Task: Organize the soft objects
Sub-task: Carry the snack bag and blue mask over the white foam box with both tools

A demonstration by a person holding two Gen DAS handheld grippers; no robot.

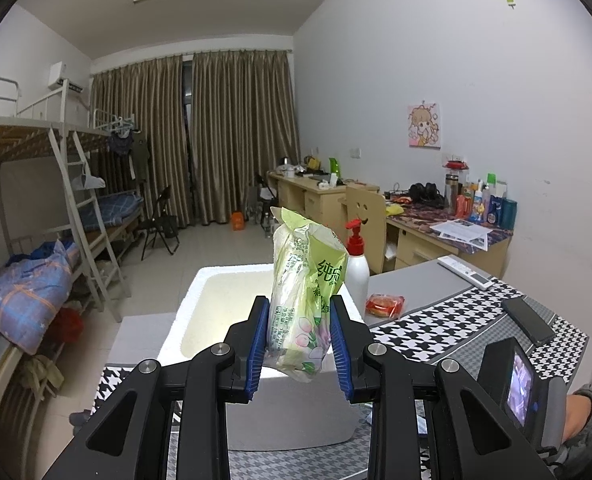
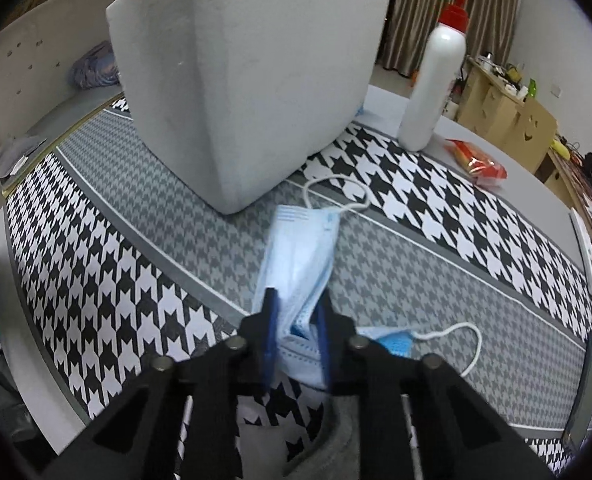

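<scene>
My left gripper (image 1: 299, 304) is shut on a green tissue pack (image 1: 303, 280) and holds it upright above the near rim of a white foam box (image 1: 200, 300). In the right wrist view, my right gripper (image 2: 297, 300) is shut on a light blue face mask (image 2: 299, 248) that lies bunched on the houndstooth table cloth (image 2: 415, 208), just in front of the foam box (image 2: 248, 80). The mask's white ear loops (image 2: 467, 340) trail to the right and toward the box.
A white pump bottle with a red top (image 2: 435, 76) stands right of the box. Beside it lies a red snack packet (image 2: 479, 164). A remote (image 1: 465, 272) and a dark phone (image 1: 527, 320) rest on the table's right side. A person's sleeve (image 1: 591, 420) shows at far right.
</scene>
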